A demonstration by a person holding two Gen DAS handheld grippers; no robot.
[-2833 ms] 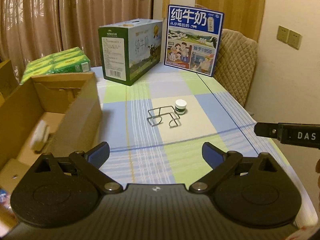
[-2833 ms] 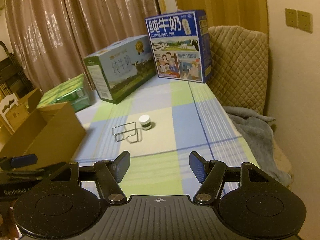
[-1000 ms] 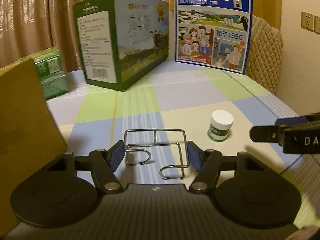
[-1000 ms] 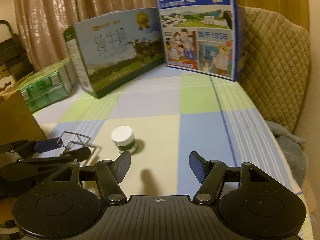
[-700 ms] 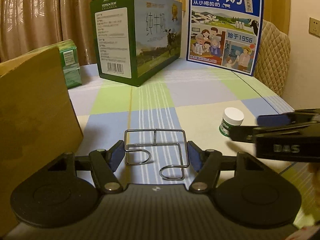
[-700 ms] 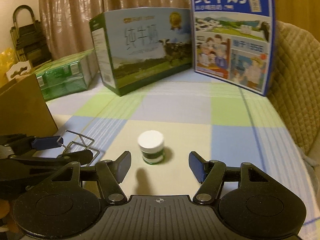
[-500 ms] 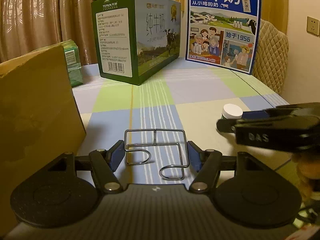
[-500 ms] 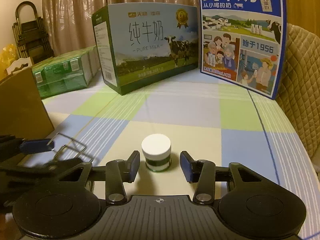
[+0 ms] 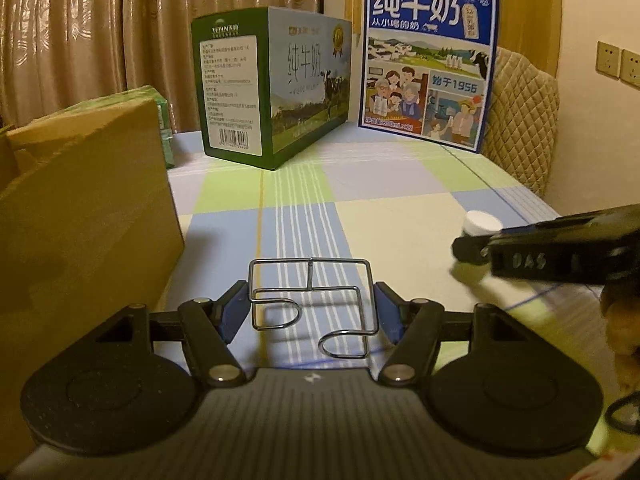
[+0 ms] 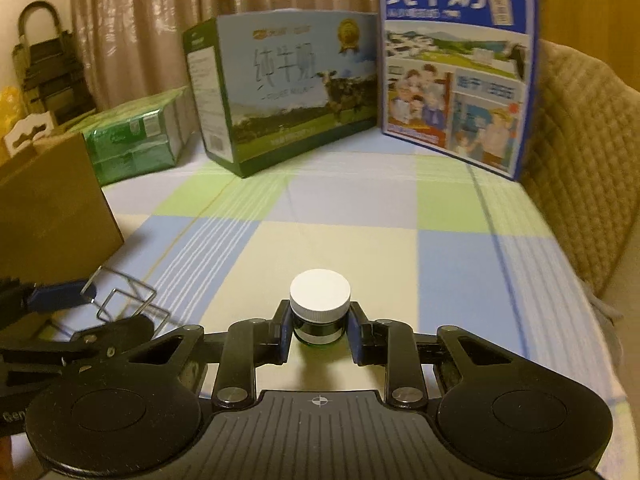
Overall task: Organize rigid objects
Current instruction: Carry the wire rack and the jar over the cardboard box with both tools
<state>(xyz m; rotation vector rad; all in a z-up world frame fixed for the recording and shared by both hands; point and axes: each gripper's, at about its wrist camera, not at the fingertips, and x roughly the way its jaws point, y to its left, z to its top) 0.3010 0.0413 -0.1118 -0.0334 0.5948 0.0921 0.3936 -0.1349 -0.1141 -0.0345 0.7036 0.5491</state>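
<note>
A bent wire rack sits between the blue pads of my left gripper, which is shut on its two sides just above the checked tablecloth. The rack also shows at the left of the right wrist view. A small green jar with a white cap stands on the table, and my right gripper is shut on its body. In the left wrist view only the jar's cap shows above the right gripper's finger.
A brown cardboard box stands at the left. A green milk carton case and a blue milk case stand at the back, with green packs beside them. A quilted chair is at the right edge.
My right gripper has closed its fingers onto the jar. My left gripper has kept its hold on the wire rack and shifted slightly left.
</note>
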